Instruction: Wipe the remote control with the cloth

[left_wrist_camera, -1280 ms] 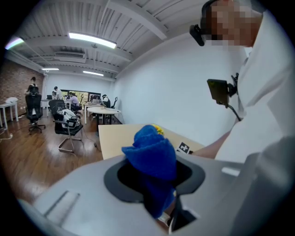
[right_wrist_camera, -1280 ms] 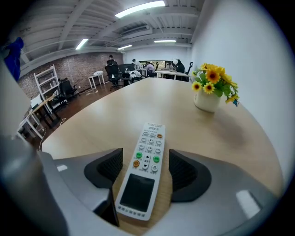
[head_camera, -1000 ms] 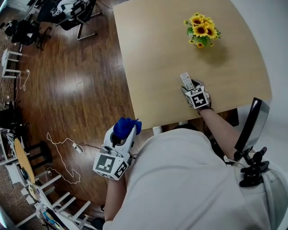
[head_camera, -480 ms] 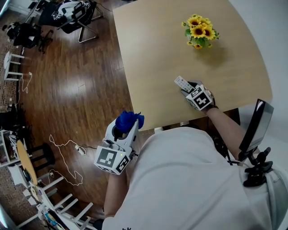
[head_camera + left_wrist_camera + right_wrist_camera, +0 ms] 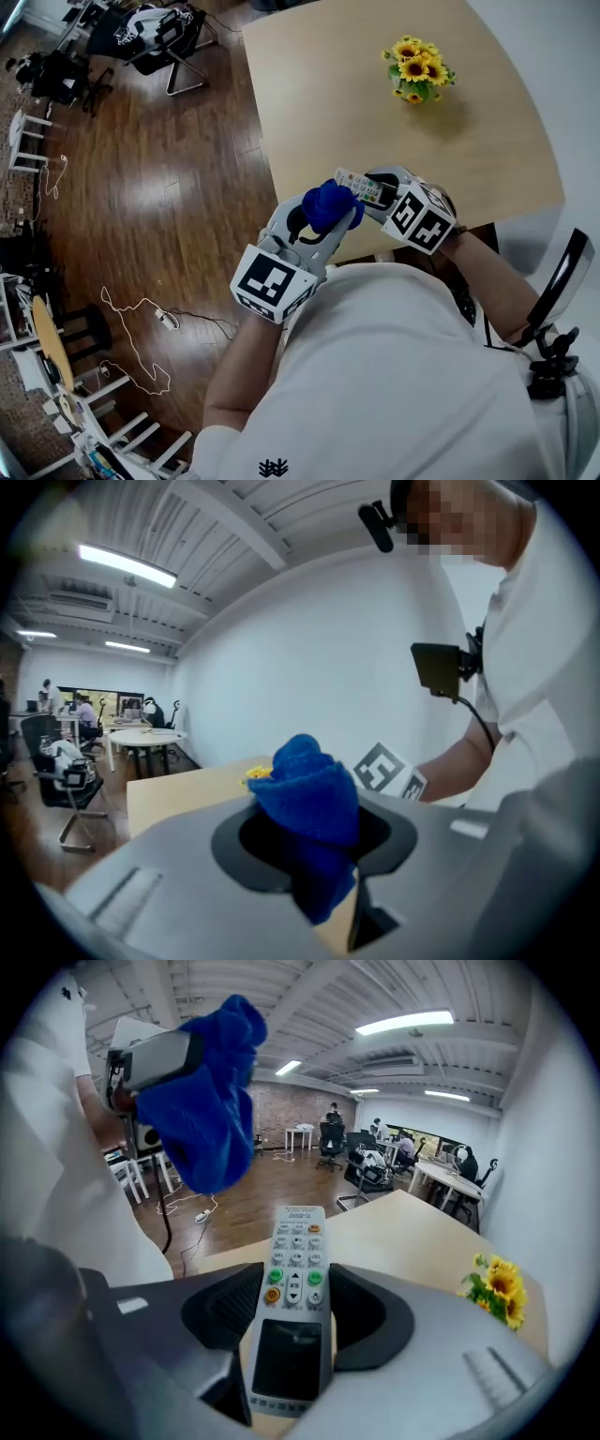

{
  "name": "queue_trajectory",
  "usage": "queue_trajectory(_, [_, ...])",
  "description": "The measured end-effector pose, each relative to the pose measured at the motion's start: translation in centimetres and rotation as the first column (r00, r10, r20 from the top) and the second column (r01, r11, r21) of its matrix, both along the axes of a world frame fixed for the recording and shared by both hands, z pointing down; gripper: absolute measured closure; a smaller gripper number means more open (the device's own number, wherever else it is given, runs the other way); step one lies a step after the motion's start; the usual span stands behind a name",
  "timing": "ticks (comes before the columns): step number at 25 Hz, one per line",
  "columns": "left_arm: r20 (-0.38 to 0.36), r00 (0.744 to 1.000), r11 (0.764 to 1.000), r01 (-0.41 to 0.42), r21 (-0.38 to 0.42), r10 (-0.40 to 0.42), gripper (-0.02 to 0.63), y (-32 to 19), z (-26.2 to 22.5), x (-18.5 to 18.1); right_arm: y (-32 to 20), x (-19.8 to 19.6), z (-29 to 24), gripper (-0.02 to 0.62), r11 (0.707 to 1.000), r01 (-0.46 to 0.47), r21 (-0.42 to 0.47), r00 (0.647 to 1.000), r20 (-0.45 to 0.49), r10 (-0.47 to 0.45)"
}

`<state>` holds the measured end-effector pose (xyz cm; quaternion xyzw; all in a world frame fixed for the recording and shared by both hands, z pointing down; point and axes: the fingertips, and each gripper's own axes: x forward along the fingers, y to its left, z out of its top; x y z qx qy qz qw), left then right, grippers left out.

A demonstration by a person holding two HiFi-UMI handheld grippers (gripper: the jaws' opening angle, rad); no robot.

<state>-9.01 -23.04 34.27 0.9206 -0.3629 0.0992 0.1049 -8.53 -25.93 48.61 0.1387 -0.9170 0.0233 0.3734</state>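
A white remote control with coloured buttons is clamped between the jaws of my right gripper, lifted off the wooden table. In the head view the remote control sticks out leftward from the right gripper over the table's near edge. My left gripper is shut on a bunched blue cloth, which sits just beside the remote's free end. From the left gripper view the cloth bulges between the jaws of the left gripper. The right gripper view shows the cloth hanging above and left of the remote.
A bunch of yellow sunflowers stands at the table's far right. Wooden floor lies to the left with a white cable and office chairs further off. A black monitor is at the right edge.
The right gripper closed on the remote and lifted it off the table toward me. The left gripper rose and swung right, bringing the cloth up beside the remote.
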Motion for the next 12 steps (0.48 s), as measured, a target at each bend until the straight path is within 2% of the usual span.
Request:
queue_trajectory(4, [0.000, 0.996, 0.995, -0.092, 0.036, 0.092, 0.460, 0.3, 0.5, 2.7, 2.4, -1.7, -2.9, 0.376, 0.999, 0.033, 0.039, 0.999, 0.010, -0.033])
queue_trajectory(7, [-0.017, 0.991, 0.991, -0.134, 0.011, 0.134, 0.460, 0.2, 0.6, 3.7, 2.8, -2.2, -4.1, 0.376, 0.999, 0.029, 0.043, 0.999, 0.015, -0.030])
queue_trajectory(12, [0.022, 0.992, 0.992, -0.126, 0.004, 0.126, 0.460, -0.5, 1.6, 2.9, 2.9, -2.0, -4.5, 0.376, 0.999, 0.029, 0.044, 1.000, 0.000, -0.029])
